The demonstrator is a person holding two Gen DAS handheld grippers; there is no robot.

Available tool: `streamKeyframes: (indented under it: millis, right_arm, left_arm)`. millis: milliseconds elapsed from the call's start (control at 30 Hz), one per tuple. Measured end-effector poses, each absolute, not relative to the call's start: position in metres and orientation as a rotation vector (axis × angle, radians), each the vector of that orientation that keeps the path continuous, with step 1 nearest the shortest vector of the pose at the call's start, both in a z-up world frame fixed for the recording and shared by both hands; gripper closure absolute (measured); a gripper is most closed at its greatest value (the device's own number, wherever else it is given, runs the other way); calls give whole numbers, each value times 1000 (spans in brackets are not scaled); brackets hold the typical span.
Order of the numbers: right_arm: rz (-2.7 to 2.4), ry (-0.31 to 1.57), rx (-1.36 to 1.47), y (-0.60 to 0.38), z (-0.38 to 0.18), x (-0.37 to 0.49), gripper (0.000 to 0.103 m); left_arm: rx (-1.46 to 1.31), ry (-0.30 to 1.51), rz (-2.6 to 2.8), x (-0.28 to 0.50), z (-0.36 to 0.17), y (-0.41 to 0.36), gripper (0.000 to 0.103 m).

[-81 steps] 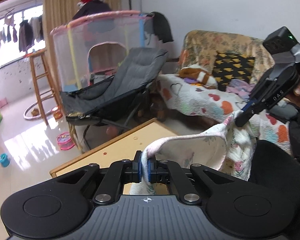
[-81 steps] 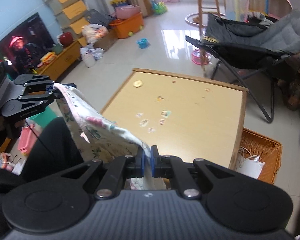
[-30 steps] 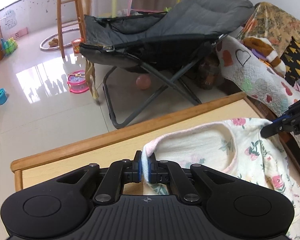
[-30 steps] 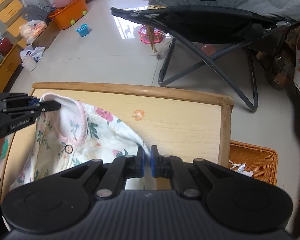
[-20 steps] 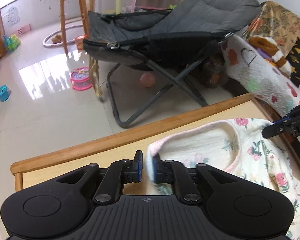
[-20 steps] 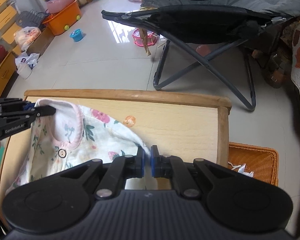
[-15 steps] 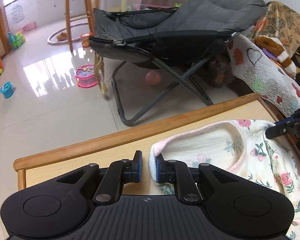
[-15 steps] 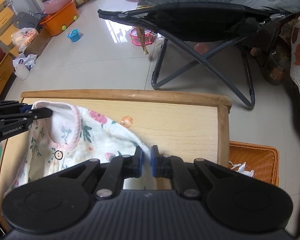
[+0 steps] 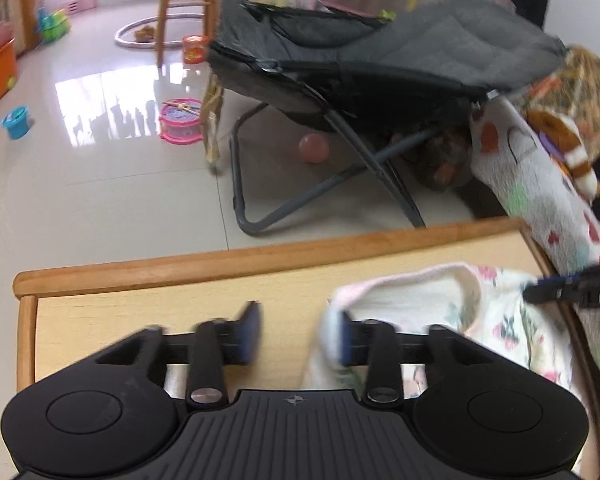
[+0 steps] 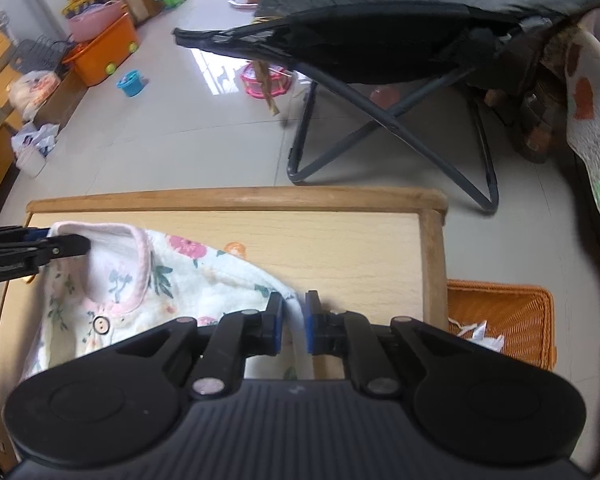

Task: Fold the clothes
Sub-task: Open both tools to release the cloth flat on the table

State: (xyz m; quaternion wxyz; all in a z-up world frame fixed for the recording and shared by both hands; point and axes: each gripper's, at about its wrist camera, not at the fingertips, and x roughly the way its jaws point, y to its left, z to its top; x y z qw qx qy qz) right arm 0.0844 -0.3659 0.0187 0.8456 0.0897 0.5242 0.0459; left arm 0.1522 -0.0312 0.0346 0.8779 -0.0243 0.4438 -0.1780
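A white floral baby garment with pink trim (image 10: 148, 276) lies spread on the wooden table (image 10: 340, 240). My left gripper (image 9: 296, 336) is open; the garment's shoulder edge (image 9: 400, 300) rests against its right finger. My right gripper (image 10: 292, 322) is open a little, with the other shoulder edge lying between its fingers. Each gripper shows in the other's view, the left (image 10: 32, 250) at the garment's far corner, the right (image 9: 572, 292) over the cloth's right side.
A grey folding chair (image 9: 360, 76) stands just past the table's far edge. An orange wicker basket (image 10: 504, 320) sits on the floor to the table's right. A quilt-covered sofa (image 9: 548, 176) is at the right. Toys lie on the tiled floor.
Both grippers brought the garment down from the air onto the table. The left jaws opened wide and the right jaws parted, letting go of the shoulders.
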Motion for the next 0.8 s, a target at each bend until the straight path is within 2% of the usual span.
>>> streamKeyframes:
  millis: [200, 367, 633, 800]
  right_arm:
    - [89, 1100, 260, -371, 13, 88, 92]
    - [72, 1100, 367, -379, 12, 94, 92]
    - [25, 1068, 362, -386, 17, 96, 92]
    - [49, 1033, 370, -384, 21, 94, 92]
  left_arm:
    - [-99, 934, -364, 151, 32, -27, 55]
    - [-233, 1026, -380, 159, 31, -21, 55]
    - [-300, 1047, -395, 158, 41, -19, 55]
    - [-459, 1122, -404, 163, 29, -11, 55]
